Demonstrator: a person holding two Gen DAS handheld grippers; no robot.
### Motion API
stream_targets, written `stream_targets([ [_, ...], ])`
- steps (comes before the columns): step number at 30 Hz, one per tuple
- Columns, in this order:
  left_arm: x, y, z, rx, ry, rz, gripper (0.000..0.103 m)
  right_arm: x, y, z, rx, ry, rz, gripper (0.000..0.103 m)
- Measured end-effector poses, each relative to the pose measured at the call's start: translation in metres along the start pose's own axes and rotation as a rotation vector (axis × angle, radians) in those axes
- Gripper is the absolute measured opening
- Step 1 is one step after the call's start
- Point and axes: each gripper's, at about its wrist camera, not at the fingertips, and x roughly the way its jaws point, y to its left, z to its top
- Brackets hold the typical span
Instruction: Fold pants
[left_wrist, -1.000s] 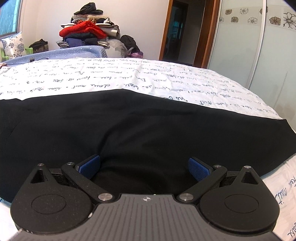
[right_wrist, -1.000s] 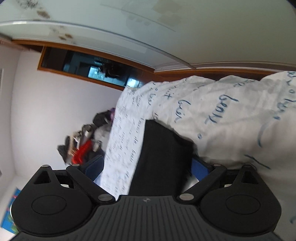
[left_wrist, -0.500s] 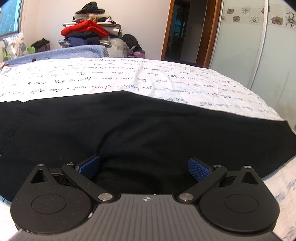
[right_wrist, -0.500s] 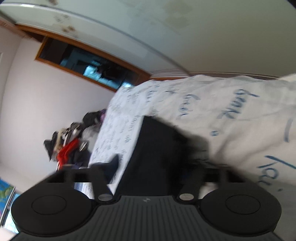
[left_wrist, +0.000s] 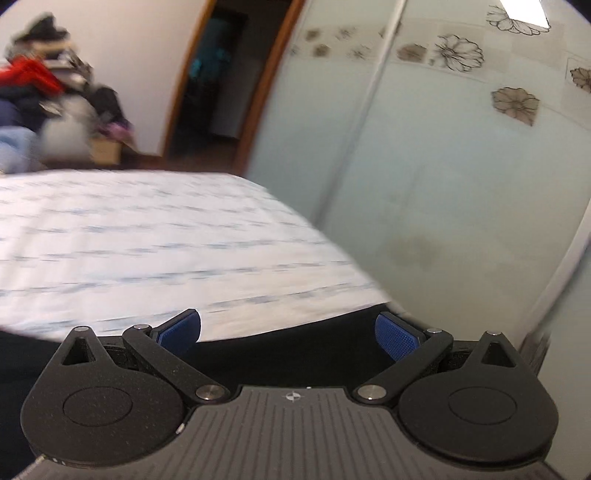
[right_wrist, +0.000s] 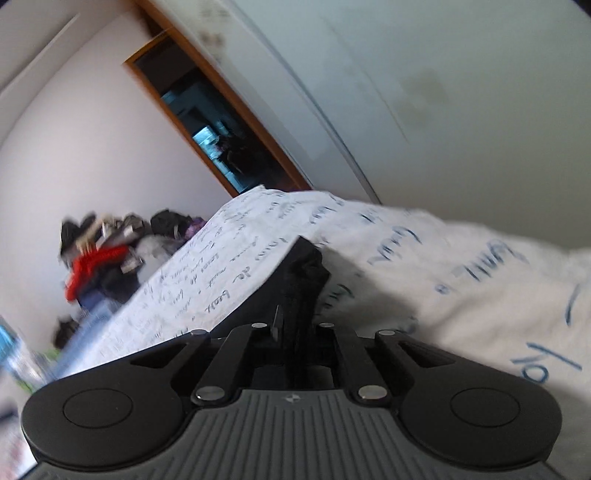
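Pants lie on the bed, running toward twelve o'clock from the right gripper, just clamped onto their end; left gripper hovers spread, nothing between.

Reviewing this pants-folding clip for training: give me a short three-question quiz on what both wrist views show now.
1. True or false: the left claw is open, nothing pinched.
2. What is the right claw shut on? A) black pants B) bedsheet C) red garment
3. Fill in: the sheet is white with blue ____.

Key: 1 true; 2 A, the jaws have just been closing with the dark cloth between them; 3 handwriting.
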Motion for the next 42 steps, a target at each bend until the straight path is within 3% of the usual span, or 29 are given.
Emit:
stream_targets([
  [3, 0.044, -0.027, 0.013, -0.037, 0.041, -0.075, 0.102, -0.001, 0.005, 0.0, -0.041, -0.009, -0.019, 0.005],
  [5, 0.075, -0.044, 0.024, -0.068, 0.119, -0.138, 0.102, -0.001, 0.0, 0.001, -0.012, -0.005, -0.004, 0.005],
  [8, 0.121, -0.076, 0.033, -0.083, 0.239, -0.168, 0.101, -0.001, 0.003, 0.001, -0.023, -0.006, 0.004, 0.004],
  [10, 0.148, -0.102, 0.035, -0.013, 0.315, -0.144, 0.1, -0.001, 0.015, -0.002, -0.087, -0.022, -0.004, 0.004],
  [14, 0.196, -0.138, 0.025, 0.17, 0.446, -0.008, 0.094, -0.003, 0.034, -0.01, -0.214, -0.039, -0.017, 0.004],
  [17, 0.222, -0.148, 0.012, 0.269, 0.531, 0.039, 0.092, -0.005, 0.033, -0.01, -0.226, -0.041, -0.017, 0.004],
  [21, 0.241, -0.147, 0.007, 0.314, 0.636, 0.058, 0.088, -0.003, 0.027, -0.007, -0.194, -0.02, -0.023, 0.004],
  [25, 0.246, -0.152, 0.0, 0.477, 0.609, 0.143, 0.088, -0.005, 0.024, -0.006, -0.186, -0.024, -0.007, 0.005],
  [34, 0.251, -0.151, -0.006, 0.527, 0.595, 0.161, 0.074, -0.009, 0.02, -0.002, -0.176, -0.012, 0.005, 0.005],
  [36, 0.249, -0.151, -0.006, 0.535, 0.584, 0.16, 0.068, -0.009, 0.02, 0.0, -0.176, -0.01, 0.004, 0.005],
  [38, 0.248, -0.151, -0.006, 0.54, 0.578, 0.162, 0.052, -0.009, 0.021, 0.0, -0.18, -0.009, 0.003, 0.005],
  [39, 0.248, -0.151, -0.006, 0.538, 0.577, 0.161, 0.049, -0.01, 0.022, 0.0, -0.183, -0.007, 0.003, 0.005],
  [41, 0.246, -0.15, -0.005, 0.529, 0.577, 0.151, 0.031, -0.01, 0.022, 0.001, -0.183, -0.005, 0.002, 0.005],
  [42, 0.245, -0.15, -0.005, 0.528, 0.576, 0.146, 0.028, -0.01, 0.023, 0.001, -0.184, -0.005, 0.002, 0.005],
])
